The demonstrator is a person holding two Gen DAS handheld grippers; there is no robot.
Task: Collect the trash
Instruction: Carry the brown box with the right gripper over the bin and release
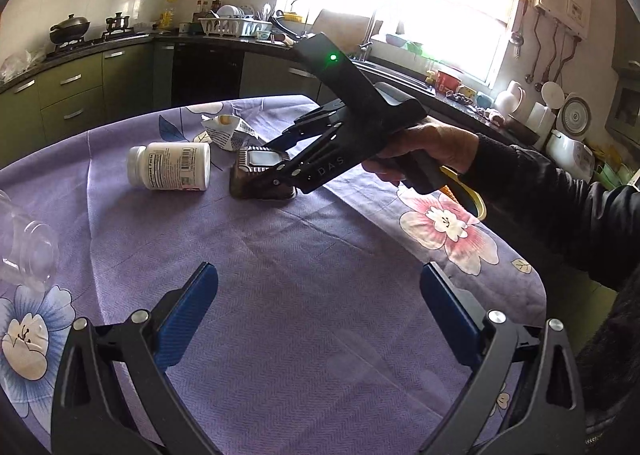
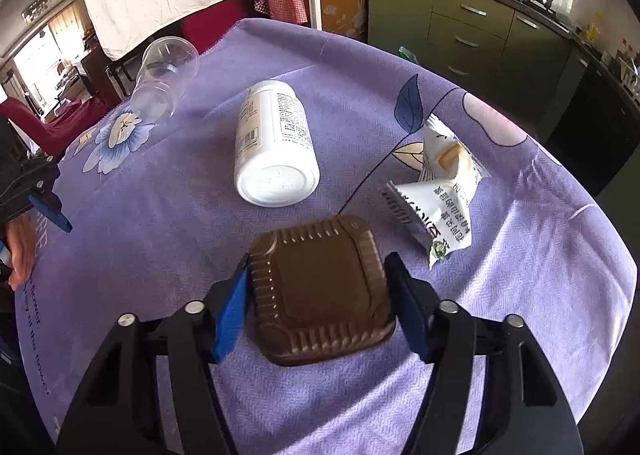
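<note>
R gripper straddles the brown plastic tray, which lies upside down on the purple floral tablecloth. L pad touches the tray's edge, R pad just beside it; can't tell if it's truly clamped. L gripper wide, nothing between pads, hovering over bare cloth. White pill bottle on its side just behind tray; crumpled snack wrapper to its right; clear plastic cup tipped over near the far-left table edge.

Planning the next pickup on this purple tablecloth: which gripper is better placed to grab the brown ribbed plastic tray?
Right. The right gripper already straddles the brown ribbed plastic tray, a blue pad at each side. The left gripper hangs open over bare cloth, well short of it.
</note>
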